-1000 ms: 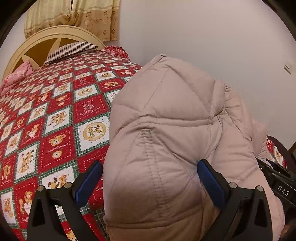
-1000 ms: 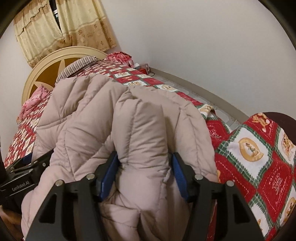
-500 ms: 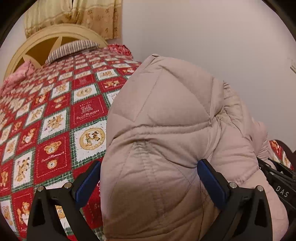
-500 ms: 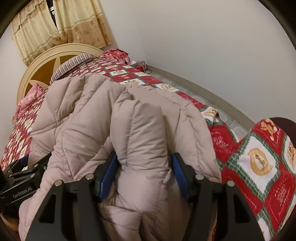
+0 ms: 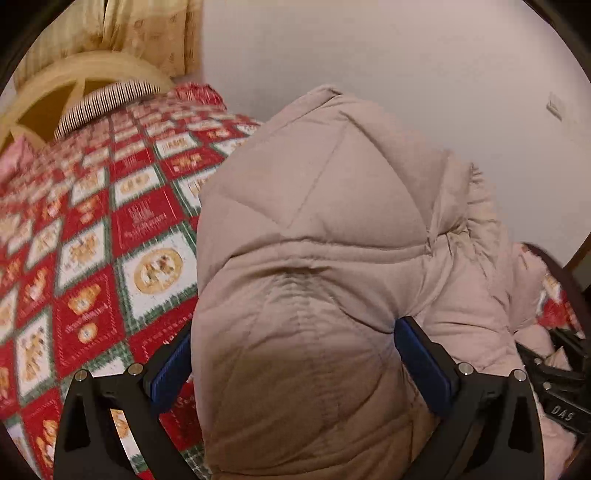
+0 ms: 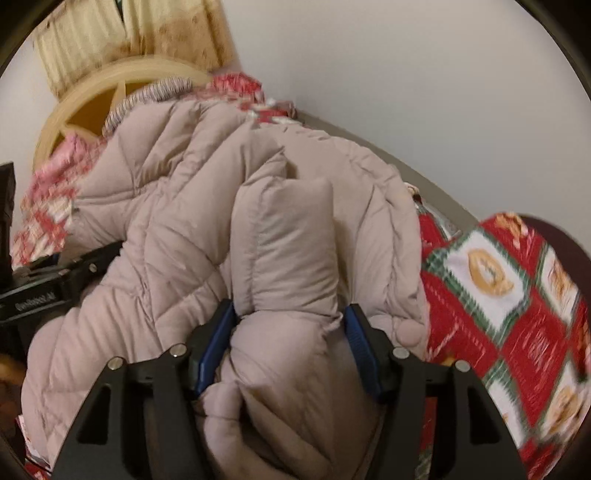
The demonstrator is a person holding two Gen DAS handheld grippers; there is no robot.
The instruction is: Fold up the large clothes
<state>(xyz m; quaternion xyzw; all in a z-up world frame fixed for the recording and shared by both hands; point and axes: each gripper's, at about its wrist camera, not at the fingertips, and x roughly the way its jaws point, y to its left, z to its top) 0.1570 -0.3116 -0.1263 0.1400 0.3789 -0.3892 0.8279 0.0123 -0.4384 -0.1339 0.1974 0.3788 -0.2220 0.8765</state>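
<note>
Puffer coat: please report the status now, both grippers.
Left hand-held gripper shut on puffer coat. Right hand-held gripper shut on it too. Coat bunched above quilt. Nothing in the way.

Home bedroom, bed (image 5: 92, 258) under teddy-bear quilt (red and green), cream headboard (image 5: 74, 77), striped pillow (image 5: 107, 99), yellow curtains (image 6: 147, 29)

Quilted puffer jacket (image 5: 325, 229): pale dusty pink, diamond-stitched. Bedspread (image 5: 110, 236): red and white squares, green plaid borders, golden teddy-bear motifs. Pillow (image 5: 107, 99): dark and white stripes; headboard (image 6: 92, 96): cream; gripper pads (image 6: 216, 343): blue on black.
</note>
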